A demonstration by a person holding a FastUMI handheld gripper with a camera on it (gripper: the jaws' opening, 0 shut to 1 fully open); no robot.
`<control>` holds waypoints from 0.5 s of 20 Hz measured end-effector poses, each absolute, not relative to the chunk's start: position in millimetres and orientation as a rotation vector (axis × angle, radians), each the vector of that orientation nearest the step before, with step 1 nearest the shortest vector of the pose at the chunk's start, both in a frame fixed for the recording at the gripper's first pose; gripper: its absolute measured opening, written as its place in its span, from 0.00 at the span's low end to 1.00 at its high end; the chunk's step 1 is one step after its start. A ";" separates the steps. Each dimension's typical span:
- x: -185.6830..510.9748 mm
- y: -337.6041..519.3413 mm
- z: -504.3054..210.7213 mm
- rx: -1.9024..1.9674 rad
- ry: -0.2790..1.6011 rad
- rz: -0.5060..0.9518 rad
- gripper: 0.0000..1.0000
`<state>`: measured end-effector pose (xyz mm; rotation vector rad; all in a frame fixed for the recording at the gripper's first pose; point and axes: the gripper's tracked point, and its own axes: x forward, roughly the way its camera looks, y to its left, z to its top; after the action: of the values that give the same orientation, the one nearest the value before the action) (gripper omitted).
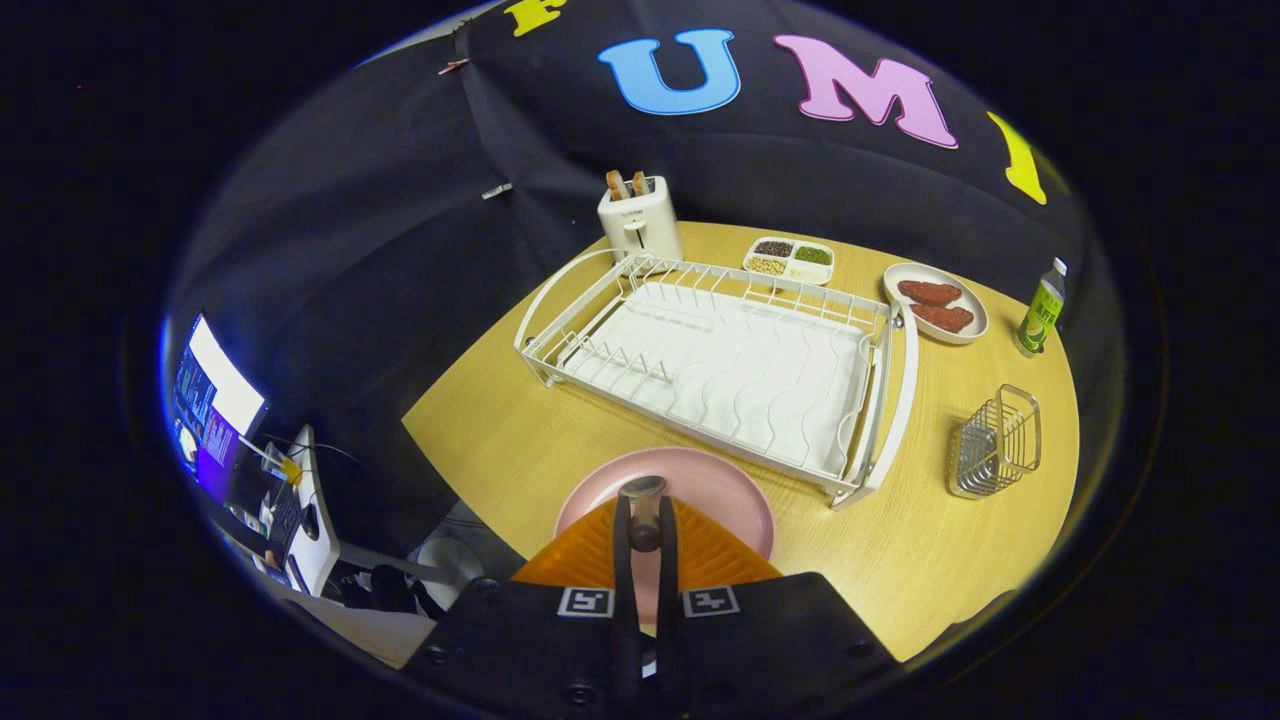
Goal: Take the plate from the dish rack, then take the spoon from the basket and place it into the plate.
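Above pink plate (668, 488): claw (643, 530) angled down, clenched on spoon (642, 512), near dish rack (720, 360).

Round wood-grain table (520, 420) w/ black cloth wall (380, 230) behind, lit monitor (215, 395) on desk beside

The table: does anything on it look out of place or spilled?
Nothing stands out. The dish rack sits flat, the basket stands upright, and the pink plate lies flat under the gripper, which is shut on the spoon.
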<state>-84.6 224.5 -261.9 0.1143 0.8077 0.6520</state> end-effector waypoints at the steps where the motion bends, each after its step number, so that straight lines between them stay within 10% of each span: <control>1: -83.9 226.2 -265.6 0.107 0.810 0.658 0.10; 10: -93.8 225.4 -295.7 0.068 0.833 0.743 0.10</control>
<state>-93.8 225.4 -295.7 0.0676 0.8329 0.7430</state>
